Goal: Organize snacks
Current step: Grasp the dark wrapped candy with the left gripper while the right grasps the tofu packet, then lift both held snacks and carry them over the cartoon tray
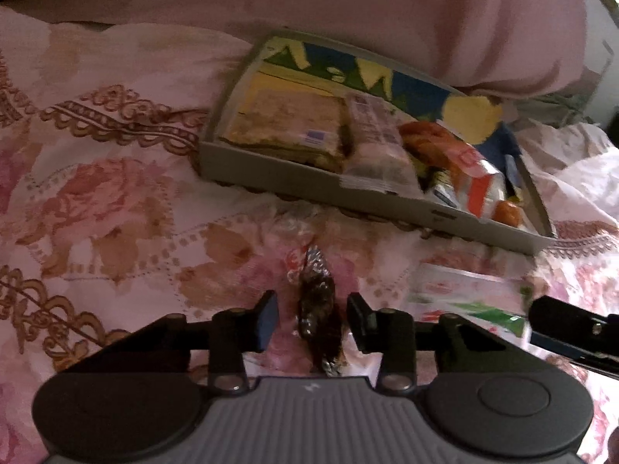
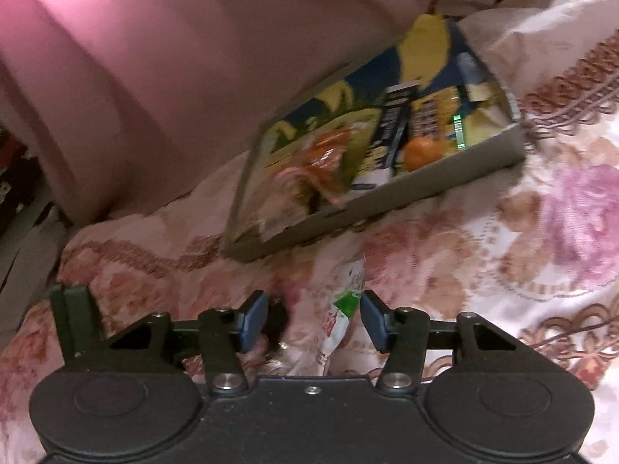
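A shallow grey cardboard box [image 1: 271, 178] lies on the floral bedspread, filled with several snack packs: a tan wafer pack [image 1: 286, 120], a pale wrapped bar [image 1: 371, 143] and an orange-white bag [image 1: 460, 166]. My left gripper [image 1: 312, 319] is open, its fingers either side of a dark foil-wrapped sweet [image 1: 319, 301] lying on the bedspread. My right gripper [image 2: 314, 323] is open around a white-green-red sachet [image 2: 344, 309], which also shows in the left wrist view [image 1: 468, 297]. The box also shows in the right wrist view [image 2: 387, 201].
A pink pillow [image 1: 348, 7] lies behind the box. A crinkled clear wrapper [image 1: 298, 228] sits between the sweet and the box. The right gripper's finger [image 1: 572, 326] enters the left wrist view at the right. Dark clutter shows off the bed's edge [image 2: 15, 185].
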{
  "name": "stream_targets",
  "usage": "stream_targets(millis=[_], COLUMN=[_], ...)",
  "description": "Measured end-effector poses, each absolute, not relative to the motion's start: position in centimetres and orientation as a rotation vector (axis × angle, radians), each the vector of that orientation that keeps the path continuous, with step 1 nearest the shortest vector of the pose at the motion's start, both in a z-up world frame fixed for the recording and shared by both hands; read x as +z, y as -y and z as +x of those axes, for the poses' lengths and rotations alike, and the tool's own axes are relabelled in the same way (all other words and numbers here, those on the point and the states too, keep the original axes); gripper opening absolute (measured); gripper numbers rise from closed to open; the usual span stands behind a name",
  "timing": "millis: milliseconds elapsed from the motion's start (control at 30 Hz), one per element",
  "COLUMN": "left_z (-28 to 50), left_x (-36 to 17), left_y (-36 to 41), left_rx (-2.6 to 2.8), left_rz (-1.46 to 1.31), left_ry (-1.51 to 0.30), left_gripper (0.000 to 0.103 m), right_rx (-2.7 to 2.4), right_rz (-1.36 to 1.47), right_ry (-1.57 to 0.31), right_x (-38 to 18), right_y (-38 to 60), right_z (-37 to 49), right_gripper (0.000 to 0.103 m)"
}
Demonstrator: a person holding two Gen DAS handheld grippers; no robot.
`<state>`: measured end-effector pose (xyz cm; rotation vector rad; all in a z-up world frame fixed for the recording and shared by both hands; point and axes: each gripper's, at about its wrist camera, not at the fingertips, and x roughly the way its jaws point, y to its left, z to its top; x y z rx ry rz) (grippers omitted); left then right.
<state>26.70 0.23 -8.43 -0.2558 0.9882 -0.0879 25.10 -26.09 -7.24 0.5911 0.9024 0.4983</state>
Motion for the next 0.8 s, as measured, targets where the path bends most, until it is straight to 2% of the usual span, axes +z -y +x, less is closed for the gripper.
stream_targets(millis=[167,267,400,800], left_z=[26.3,26.2,26.6,27.2], left_x=[-8.4,-8.5,-8.7,-9.2], left_y=[1.0,1.3,0.9,1.0], left_rx=[-0.147,-0.143,-0.138,-0.154], left_rz=[-0.217,-0.2,-0.209,-0.17], left_ry=[-0.993,-0.998,-1.017,-1.012], left_gripper=[0.04,0.034,0.035,0.042], right_rx=[0.537,0.555,0.575,0.599], right_rz=[0.565,0.546,0.469,0.264], right_ry=[-0.982,-1.064,-1.138,-1.115], right_x=[-8.4,-9.4,-10.1,-9.7], right_y=[24.7,23.9,22.7,20.4], right_z=[25.1,25.2,24.9,23.6], right_gripper=[0.057,0.056,0.056,0.056])
